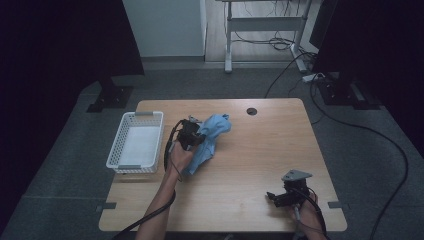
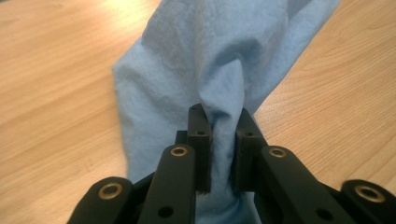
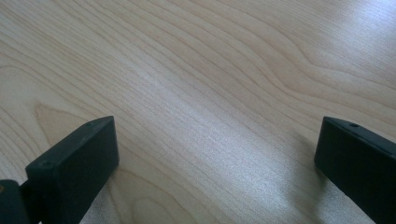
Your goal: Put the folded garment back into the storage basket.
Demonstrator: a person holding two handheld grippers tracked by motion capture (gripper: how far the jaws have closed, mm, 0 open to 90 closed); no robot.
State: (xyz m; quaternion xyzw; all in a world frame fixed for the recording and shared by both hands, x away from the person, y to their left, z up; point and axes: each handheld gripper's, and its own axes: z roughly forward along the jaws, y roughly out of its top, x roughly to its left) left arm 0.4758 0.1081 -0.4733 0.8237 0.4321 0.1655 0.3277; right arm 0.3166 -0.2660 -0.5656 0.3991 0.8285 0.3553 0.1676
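- Pinching a fold of the blue cloth (image 2: 219,60), the left gripper (image 2: 223,140) is clenched; cloth trails beyond its jaws, apparently partly lifted off the table (image 1: 260,150).
- Right gripper (image 3: 215,154) released, well apart.

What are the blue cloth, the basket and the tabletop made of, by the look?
Blue cloth: soft, matte woven or nonwoven fabric, likely a wipe; it creases and bunches where the left gripper pinches it.
Basket: probably moulded white plastic; slotted lattice walls, even colour.
Table: light wood or wood-look laminate, satin; grain lines and a soft sheen, can't tell which.
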